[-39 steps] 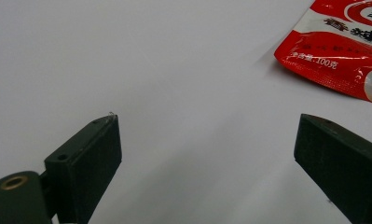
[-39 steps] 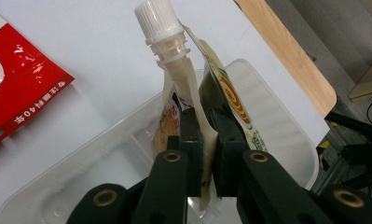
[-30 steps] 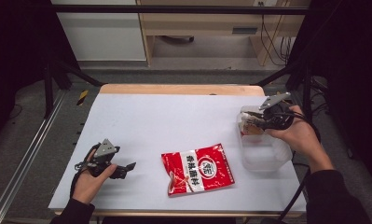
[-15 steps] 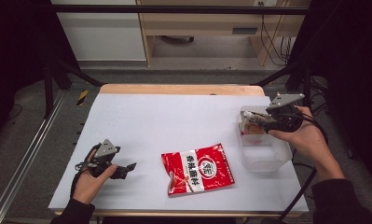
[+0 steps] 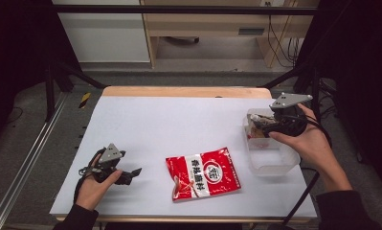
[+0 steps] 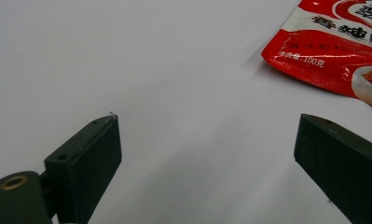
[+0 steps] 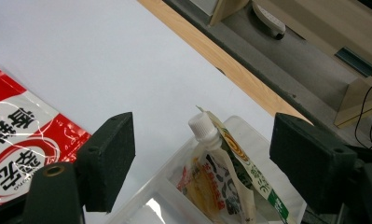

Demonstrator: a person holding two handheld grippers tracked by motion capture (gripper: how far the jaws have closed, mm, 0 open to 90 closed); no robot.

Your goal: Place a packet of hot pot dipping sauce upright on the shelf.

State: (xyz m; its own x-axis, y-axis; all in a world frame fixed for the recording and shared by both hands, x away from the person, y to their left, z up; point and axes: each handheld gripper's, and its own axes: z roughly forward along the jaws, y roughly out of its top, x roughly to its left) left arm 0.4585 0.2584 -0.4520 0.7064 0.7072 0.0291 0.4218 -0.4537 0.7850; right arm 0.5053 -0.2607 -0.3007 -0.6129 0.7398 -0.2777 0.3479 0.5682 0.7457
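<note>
Black jaws of the right gripper are seen spread wide, having just been opening, with nothing pinched between them; a spouted pouch with a white screw cap stands below them inside a clear plastic tub. In the high view the right gripper is held by a hand above the tub's far end, at the right side of the white table. The pouch is propped against the tub's far wall, its cap uppermost. A red seasoning packet is laid flat near the table's front edge, left of the tub and apart from it. Farther left, the left gripper is held low over the table by the other hand, jaws pointed toward the packet. In the left gripper view its jaws are shown parted over bare tabletop, with the packet well ahead of them.
</note>
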